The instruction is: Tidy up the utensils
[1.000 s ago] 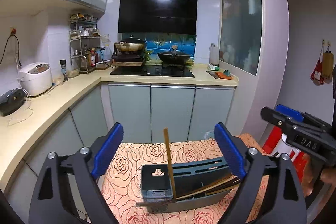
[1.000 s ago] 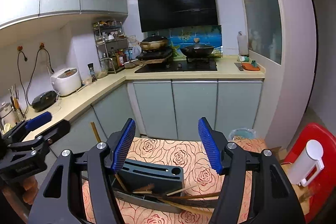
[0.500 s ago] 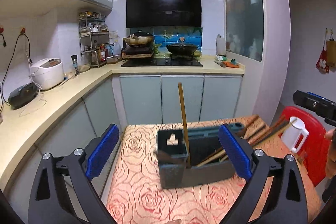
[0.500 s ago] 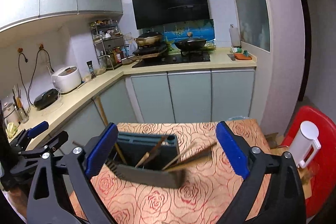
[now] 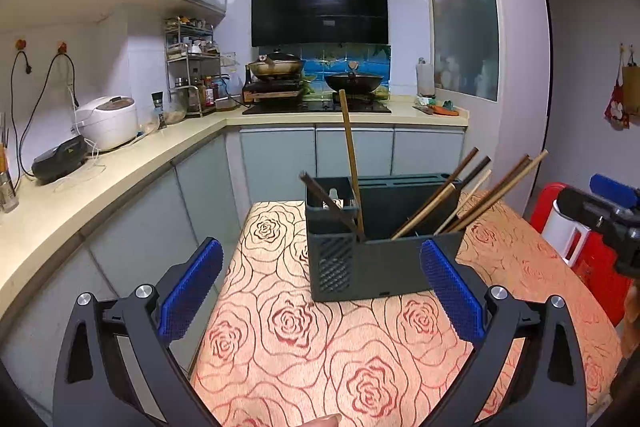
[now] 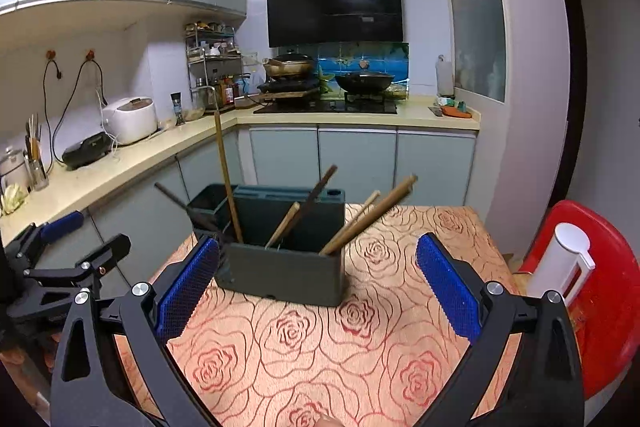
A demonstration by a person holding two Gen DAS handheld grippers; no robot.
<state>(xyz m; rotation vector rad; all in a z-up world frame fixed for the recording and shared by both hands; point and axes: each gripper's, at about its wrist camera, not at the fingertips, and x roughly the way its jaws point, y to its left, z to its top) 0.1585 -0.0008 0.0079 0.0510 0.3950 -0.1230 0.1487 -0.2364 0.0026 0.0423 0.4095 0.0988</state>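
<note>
— Left wrist view: what is seen?
— The left gripper (image 5: 320,295) is spread wide, jaws opening, nothing held; the dark utensil holder (image 5: 368,263) is stood on the rose-patterned tablecloth (image 5: 304,347), chopsticks (image 5: 472,195) leaning inside.

— Right wrist view?
— The right gripper (image 6: 316,287) is likewise held wide and empty, with the holder just ahead.

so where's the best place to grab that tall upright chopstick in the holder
Take the tall chopstick on its bare upper shaft, well above the holder rim, coming from the near side with the jaws either side. It stands almost vertical and apart from the leaning chopsticks.
</note>
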